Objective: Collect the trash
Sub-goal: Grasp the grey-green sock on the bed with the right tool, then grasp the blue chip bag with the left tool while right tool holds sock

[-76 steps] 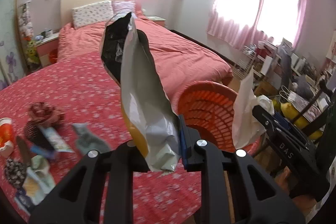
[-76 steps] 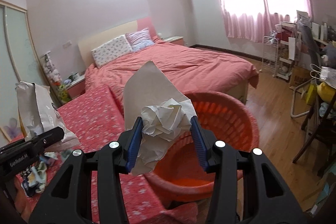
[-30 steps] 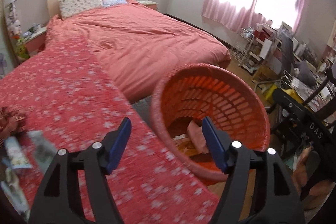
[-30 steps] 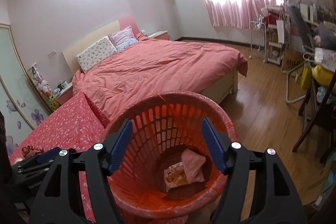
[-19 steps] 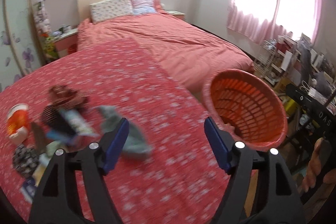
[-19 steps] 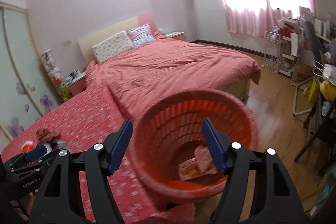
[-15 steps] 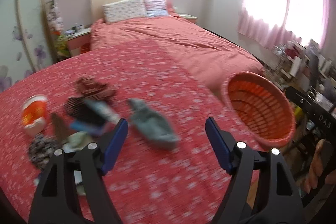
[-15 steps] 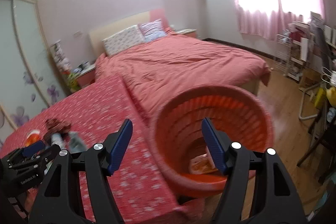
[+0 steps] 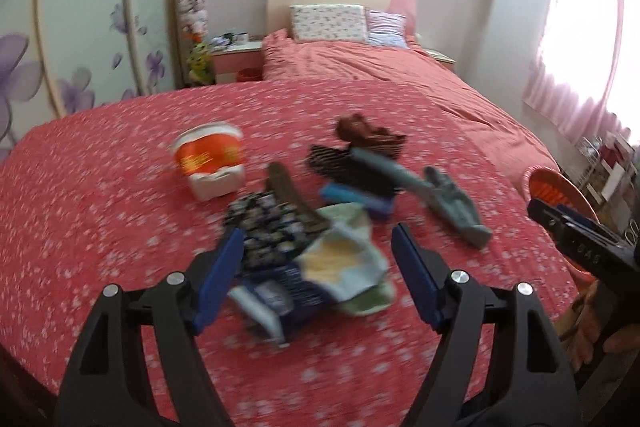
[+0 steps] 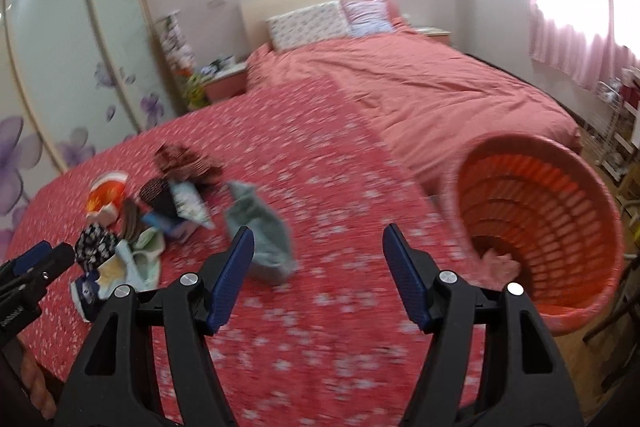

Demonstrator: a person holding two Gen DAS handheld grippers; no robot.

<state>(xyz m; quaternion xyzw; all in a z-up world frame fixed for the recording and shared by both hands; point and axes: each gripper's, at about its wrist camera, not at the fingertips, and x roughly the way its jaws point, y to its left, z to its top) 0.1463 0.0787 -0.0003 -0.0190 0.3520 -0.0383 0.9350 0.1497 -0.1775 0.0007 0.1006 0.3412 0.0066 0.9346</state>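
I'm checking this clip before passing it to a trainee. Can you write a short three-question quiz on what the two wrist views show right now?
1. True or false: the left gripper is holding a piece of trash.
2. Which side of the right gripper does the orange basket sit on in the right wrist view? A) left B) right C) directly behind
3. Fill in: the pile of trash lies on a red ____ cloth.

Key
1. False: both grippers are open and empty, with the left one aimed at the pile.
2. B
3. Flowered (small white flowers). The orange and white cup lies at the pile's left edge.
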